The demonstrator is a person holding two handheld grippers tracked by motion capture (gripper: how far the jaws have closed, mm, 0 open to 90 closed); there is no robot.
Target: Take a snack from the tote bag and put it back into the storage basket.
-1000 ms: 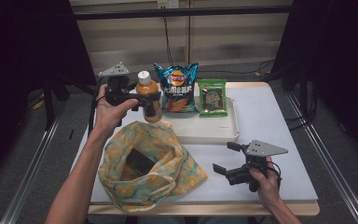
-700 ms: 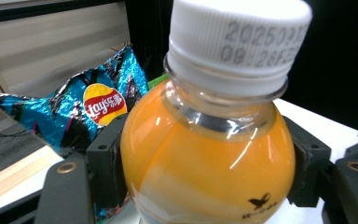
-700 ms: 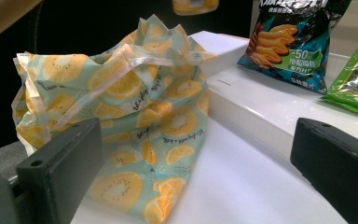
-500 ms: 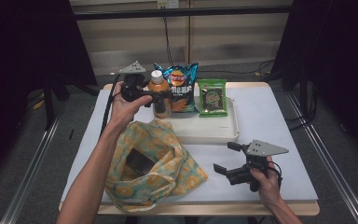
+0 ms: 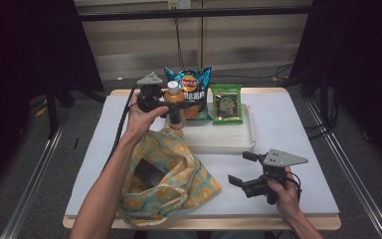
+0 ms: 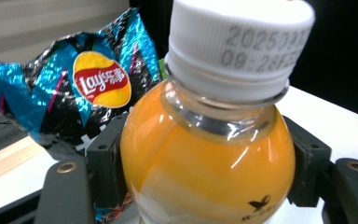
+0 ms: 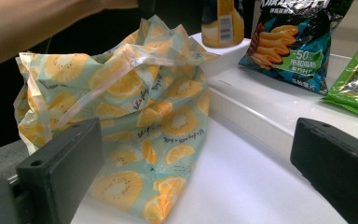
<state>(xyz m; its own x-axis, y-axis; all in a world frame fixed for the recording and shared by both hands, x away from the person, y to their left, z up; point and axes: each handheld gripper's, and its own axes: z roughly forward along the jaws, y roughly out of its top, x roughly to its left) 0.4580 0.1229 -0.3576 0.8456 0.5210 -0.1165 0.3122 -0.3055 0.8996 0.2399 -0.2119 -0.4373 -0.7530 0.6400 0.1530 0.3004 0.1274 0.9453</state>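
An orange juice bottle [image 5: 175,105] with a white cap is upright at the near left corner of the white tray [image 5: 229,142], just behind the bag's rim. My left gripper [image 5: 166,99] is shut on it; in the left gripper view both pads press the bottle [image 6: 205,154] below its neck. Whether its base rests on the tray I cannot tell. A cloth bag [image 5: 171,179] printed with orange slices lies open on the table, with a dark object inside. My right gripper [image 5: 242,168] stands open at the front right, with the bag [image 7: 121,116] in front of it.
A blue chips bag [image 5: 194,94] and a green snack packet [image 5: 227,103] lean at the back of the tray. The person's left forearm reaches over the bag. The table's far edge lies right behind the tray. Dark floor and metal rails flank the table.
My left gripper has carried the bottle to the right and down, from left of the chips bag to the tray's near left corner. The right gripper has stayed put.
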